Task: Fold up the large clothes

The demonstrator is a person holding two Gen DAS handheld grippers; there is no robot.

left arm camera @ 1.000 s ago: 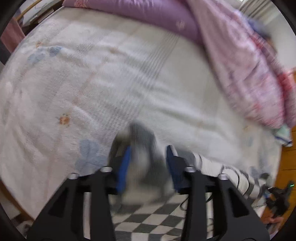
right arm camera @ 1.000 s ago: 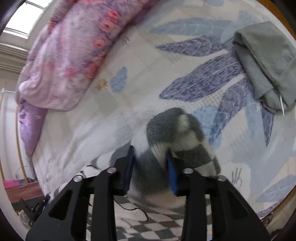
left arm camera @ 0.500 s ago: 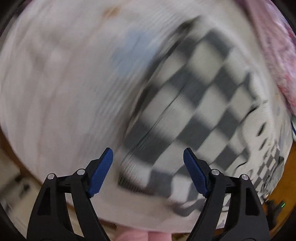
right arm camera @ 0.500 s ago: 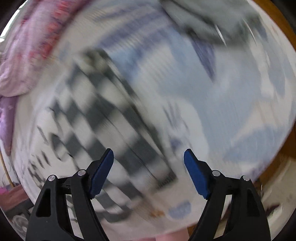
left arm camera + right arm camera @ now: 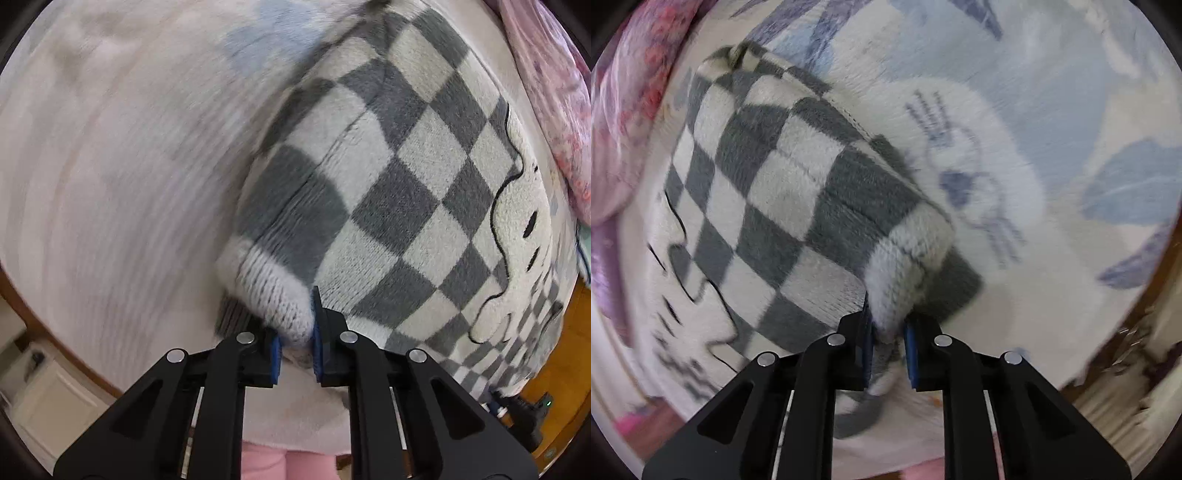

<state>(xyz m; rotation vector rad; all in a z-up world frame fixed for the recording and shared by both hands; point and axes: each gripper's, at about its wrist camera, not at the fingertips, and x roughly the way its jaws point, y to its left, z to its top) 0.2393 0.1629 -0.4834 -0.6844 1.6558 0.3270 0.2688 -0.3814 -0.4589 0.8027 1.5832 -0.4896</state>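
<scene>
Bed sheet (image 5: 110, 166): pale, printed with blue leaf shapes (image 5: 1137, 184); fills most of both views, partly blurred

Checkered sweater (image 5: 406, 166): grey and cream squares, fleecy, lying spread on the sheet with a cartoon figure outlined in black (image 5: 517, 229) on its front. In the left wrist view it runs from the centre toward the right edge; in the right wrist view (image 5: 768, 192) it runs from the centre toward the left. A ribbed knit cuff or hem corner is turned up at each near edge

Pink floral quilt (image 5: 554, 110): bunched along the far side of the bed, beyond the sweater; also at the left edge of the right wrist view (image 5: 624, 110)

Left gripper (image 5: 296, 345): black arms, blue pads; jaws have just been closing and now pinch the pale ribbed corner (image 5: 273, 288) of the sweater between the pads

Right gripper (image 5: 888, 349): same build; jaws have just been closing and now pinch the other pale ribbed corner (image 5: 901, 266)

Wooden floor (image 5: 569, 354): orange-brown strip past the bed edge
</scene>
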